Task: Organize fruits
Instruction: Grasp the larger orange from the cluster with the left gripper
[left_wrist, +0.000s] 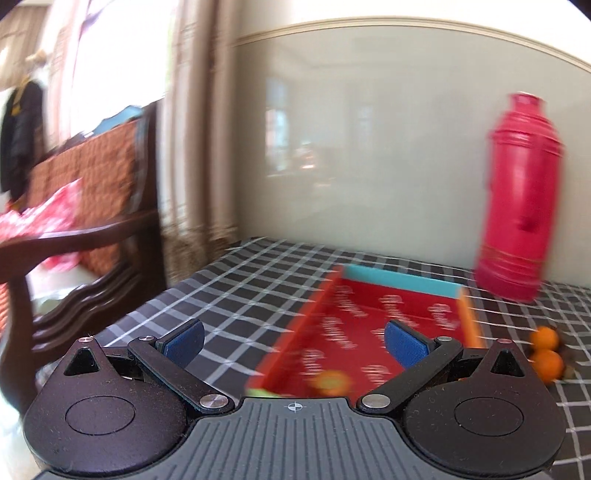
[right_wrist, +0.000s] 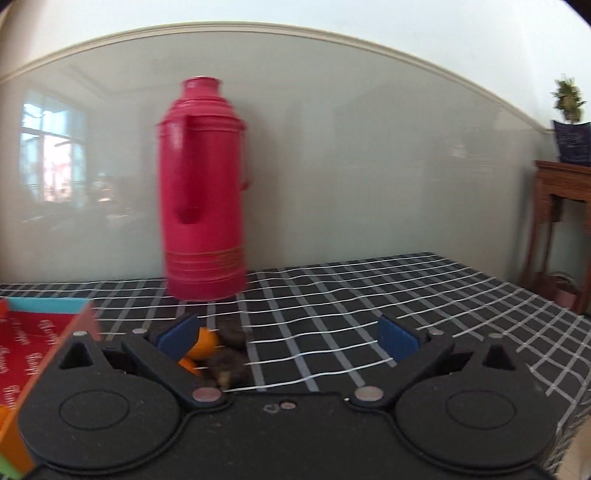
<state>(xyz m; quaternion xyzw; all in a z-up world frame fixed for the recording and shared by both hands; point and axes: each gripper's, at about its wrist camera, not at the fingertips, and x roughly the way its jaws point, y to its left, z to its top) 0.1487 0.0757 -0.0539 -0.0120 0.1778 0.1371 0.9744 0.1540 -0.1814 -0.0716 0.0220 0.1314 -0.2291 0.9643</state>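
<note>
A shallow red box (left_wrist: 369, 317) with a teal far wall and orange right wall lies on the checked tablecloth. One small orange fruit (left_wrist: 332, 382) rests at its near end, blurred. Two more oranges (left_wrist: 545, 350) lie on the cloth right of the box, beside dark brown fruits. My left gripper (left_wrist: 293, 339) hovers open over the box's near left part, nothing between its blue pads. In the right wrist view, my right gripper (right_wrist: 288, 338) stands wide open above the cloth. The oranges (right_wrist: 203, 345) and brown fruits (right_wrist: 229, 358) lie just inside its left finger, untouched. The box's corner (right_wrist: 44, 332) shows at left.
A tall pink thermos flask (right_wrist: 203, 192) stands upright at the back of the table against a glossy pale wall, also seen in the left wrist view as a thermos (left_wrist: 521, 199). A dark wooden chair (left_wrist: 92, 258) stands off the table's left edge. A wooden side table (right_wrist: 561, 221) stands at far right.
</note>
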